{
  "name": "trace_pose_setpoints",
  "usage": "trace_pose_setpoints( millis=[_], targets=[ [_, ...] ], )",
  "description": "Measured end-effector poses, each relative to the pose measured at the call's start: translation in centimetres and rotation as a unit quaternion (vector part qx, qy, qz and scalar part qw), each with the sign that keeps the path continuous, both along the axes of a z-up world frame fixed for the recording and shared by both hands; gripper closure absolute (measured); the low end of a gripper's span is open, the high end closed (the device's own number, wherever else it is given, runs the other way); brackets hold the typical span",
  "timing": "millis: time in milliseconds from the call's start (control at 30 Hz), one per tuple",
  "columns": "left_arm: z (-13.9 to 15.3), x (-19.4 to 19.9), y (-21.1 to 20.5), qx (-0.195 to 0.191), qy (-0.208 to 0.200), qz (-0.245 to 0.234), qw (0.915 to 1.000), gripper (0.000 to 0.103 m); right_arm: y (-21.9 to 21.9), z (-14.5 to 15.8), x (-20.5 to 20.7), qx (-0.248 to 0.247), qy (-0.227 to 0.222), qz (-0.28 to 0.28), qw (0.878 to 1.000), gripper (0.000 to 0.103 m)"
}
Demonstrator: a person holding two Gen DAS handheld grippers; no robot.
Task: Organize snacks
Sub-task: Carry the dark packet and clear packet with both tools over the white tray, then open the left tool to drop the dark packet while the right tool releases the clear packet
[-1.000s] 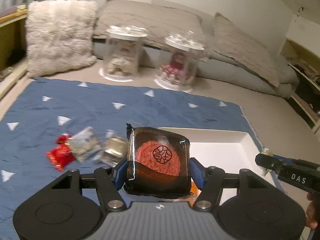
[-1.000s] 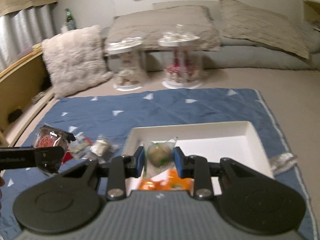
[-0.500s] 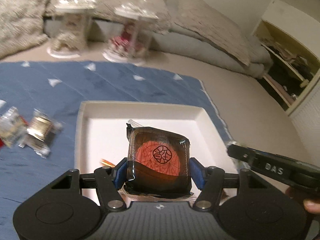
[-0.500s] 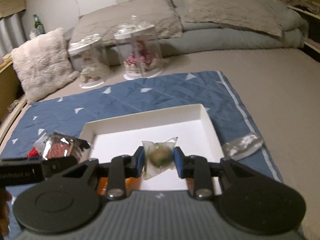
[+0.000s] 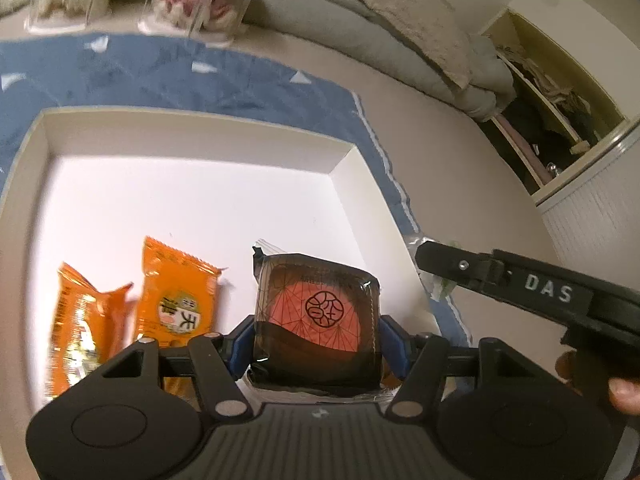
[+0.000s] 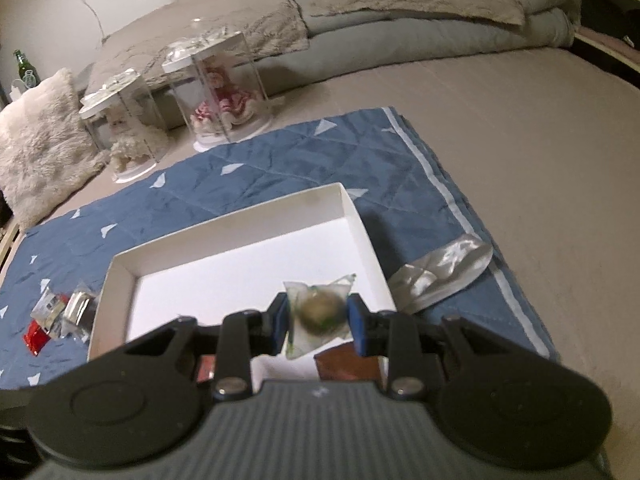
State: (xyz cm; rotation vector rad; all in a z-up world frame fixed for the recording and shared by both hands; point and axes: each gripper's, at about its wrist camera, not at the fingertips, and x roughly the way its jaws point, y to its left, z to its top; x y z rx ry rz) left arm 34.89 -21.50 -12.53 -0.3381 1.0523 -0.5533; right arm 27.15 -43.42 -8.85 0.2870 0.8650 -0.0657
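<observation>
My left gripper (image 5: 317, 334) is shut on a dark snack pack with a red round print (image 5: 318, 316), held over the near right part of the white tray (image 5: 192, 120). Two orange snack packets (image 5: 176, 292) lie in the tray to its left. My right gripper (image 6: 319, 318) is shut on a clear wrapped round greenish snack (image 6: 320, 312), above the tray (image 6: 224, 232) near its right side. The right gripper's black body (image 5: 532, 292) also shows at the right of the left wrist view, with a person's fingertips behind it.
The tray sits on a blue quilted mat (image 6: 280, 160). Loose snacks (image 6: 60, 316) lie on the mat left of the tray, and a silver wrapper (image 6: 440, 268) lies at its right edge. Two clear display cases (image 6: 216, 92) and pillows stand behind.
Both grippers moved right and down over the tray, each still holding its snack. The left one went from above the loose snacks on the mat to above the tray beside the orange packets.
</observation>
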Motion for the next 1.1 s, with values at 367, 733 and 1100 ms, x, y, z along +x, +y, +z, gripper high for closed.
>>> trace_pose_setpoints(
  millis=[367, 733, 1100],
  targets=[
    [-2.0, 1.2, -1.2, 0.057, -0.023, -0.012, 0.9981, 0.037, 0.6, -1.1, 1.9, 0.003, 0.024, -0.002, 1.0, 0.066],
    [-0.6, 1.0, -0.7, 0.091, -0.034, -0.049, 0.9941, 0.018, 1.0, -1.8, 2.4, 0.021, 0.063, 0.0, 0.998, 0.066],
    [1.7, -0.8, 0.3, 0.148, -0.067, -0.089, 0.9826, 0.012, 1.2, -1.8, 1.4, 0.052, 0.103, -0.001, 0.993, 0.056]
  ],
)
